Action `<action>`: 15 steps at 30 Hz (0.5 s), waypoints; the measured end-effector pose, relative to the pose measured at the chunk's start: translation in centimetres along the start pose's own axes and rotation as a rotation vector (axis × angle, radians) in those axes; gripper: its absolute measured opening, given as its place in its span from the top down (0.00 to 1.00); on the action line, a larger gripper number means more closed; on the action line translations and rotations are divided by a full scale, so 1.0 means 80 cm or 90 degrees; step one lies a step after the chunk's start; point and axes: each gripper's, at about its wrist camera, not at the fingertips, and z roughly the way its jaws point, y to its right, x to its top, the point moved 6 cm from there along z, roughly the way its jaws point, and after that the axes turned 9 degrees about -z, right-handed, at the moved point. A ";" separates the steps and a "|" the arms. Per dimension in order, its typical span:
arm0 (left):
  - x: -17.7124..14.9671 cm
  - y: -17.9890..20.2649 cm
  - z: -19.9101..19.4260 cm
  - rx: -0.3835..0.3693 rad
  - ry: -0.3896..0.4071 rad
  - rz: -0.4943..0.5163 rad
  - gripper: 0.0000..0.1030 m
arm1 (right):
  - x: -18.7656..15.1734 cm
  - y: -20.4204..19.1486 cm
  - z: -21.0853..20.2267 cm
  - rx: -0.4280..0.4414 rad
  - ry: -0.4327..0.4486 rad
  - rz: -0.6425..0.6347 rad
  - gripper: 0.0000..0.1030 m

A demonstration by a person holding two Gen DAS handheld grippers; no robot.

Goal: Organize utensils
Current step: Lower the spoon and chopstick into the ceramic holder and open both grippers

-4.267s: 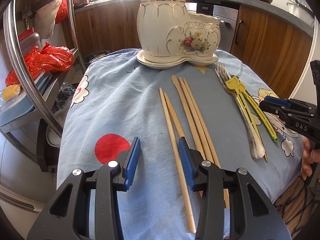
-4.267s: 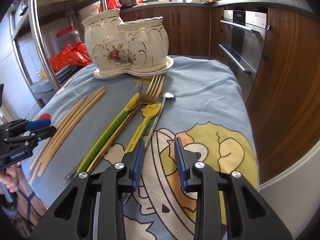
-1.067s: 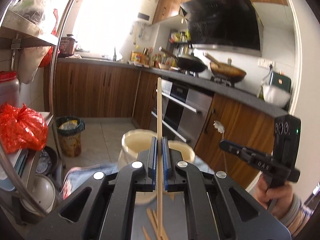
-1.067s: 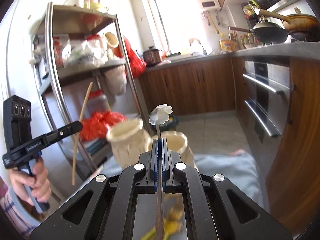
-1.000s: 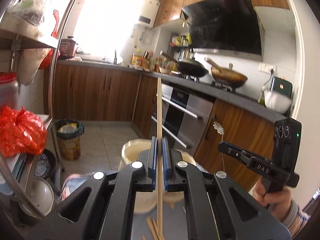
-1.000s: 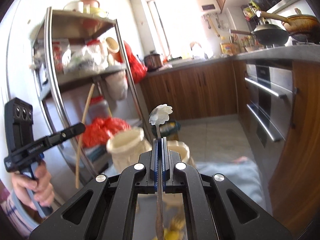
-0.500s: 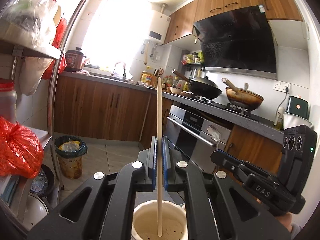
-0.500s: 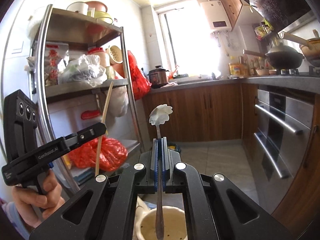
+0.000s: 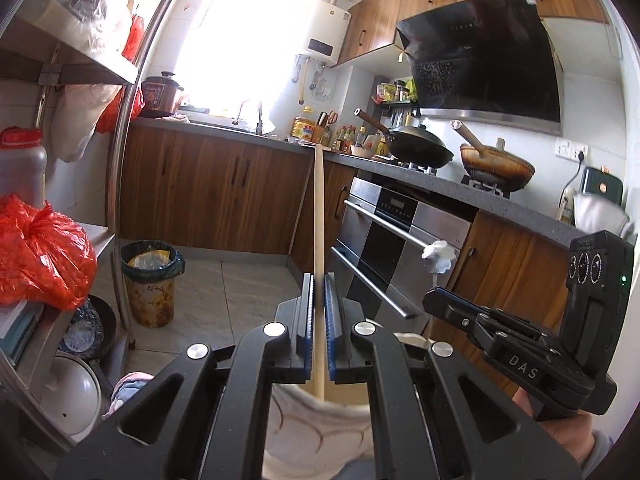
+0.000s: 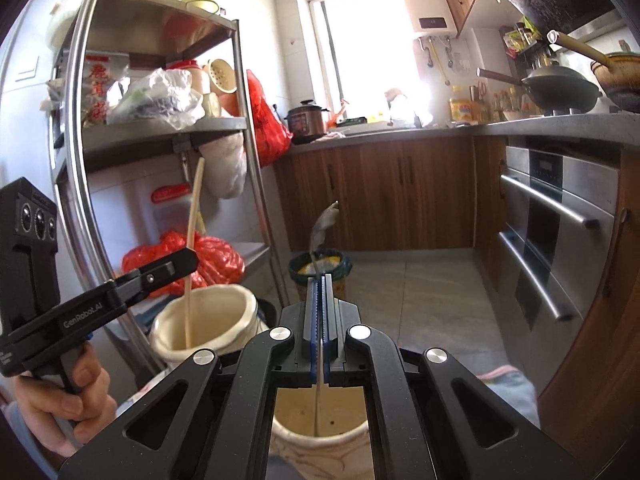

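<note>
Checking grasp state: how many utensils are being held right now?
2. A wooden chopstick upright in the left gripper, end inside the ceramic holder; a spoon in the right gripper, over the holder's other opening.

The lower end of the upright wooden chopstick [image 9: 319, 240] vanishes inside the cream ceramic holder [image 9: 320, 428], whose base runs off the bottom edge. The slim metal spoon's [image 10: 319, 396] shell-shaped bowl [image 10: 325, 222] at centre frame is motion-blurred; its tip disappears in the holder's second opening.
</note>
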 end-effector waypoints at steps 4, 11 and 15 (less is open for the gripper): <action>-0.008 0.000 0.007 0.028 -0.029 0.011 0.95 | -0.010 -0.004 0.005 -0.013 -0.018 -0.008 0.98; -0.010 0.000 0.019 0.046 -0.066 0.032 0.95 | -0.007 -0.003 0.013 -0.027 -0.044 -0.035 0.98; -0.007 0.009 0.022 0.048 -0.077 0.041 0.95 | 0.003 -0.005 0.016 -0.035 -0.075 -0.068 0.98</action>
